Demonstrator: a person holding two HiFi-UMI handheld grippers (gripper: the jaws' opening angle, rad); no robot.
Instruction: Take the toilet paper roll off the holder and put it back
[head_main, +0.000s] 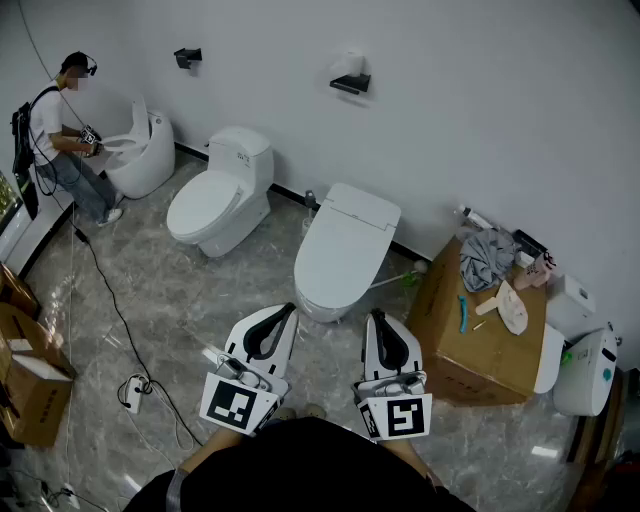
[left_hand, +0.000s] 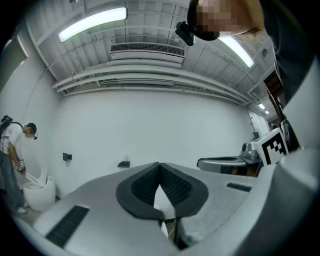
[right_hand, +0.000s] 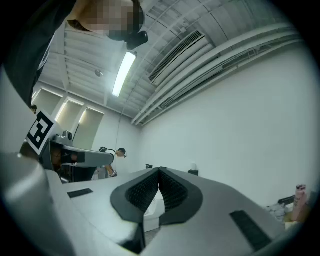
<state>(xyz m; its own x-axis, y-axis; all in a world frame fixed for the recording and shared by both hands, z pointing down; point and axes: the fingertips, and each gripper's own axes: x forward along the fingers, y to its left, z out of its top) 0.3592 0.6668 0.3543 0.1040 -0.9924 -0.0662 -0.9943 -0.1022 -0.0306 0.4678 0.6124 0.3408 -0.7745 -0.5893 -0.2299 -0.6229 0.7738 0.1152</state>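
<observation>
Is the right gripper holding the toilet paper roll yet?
No: on the right gripper the jaws meet tip to tip with nothing between them.

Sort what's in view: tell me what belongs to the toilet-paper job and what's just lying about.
For the job:
- toilet paper roll on its wall holder
- left hand-held gripper and right hand-held gripper, both shut, empty

Lying about:
- closed toilet
- cardboard box
- grey cloth
- other black wall fitting
</observation>
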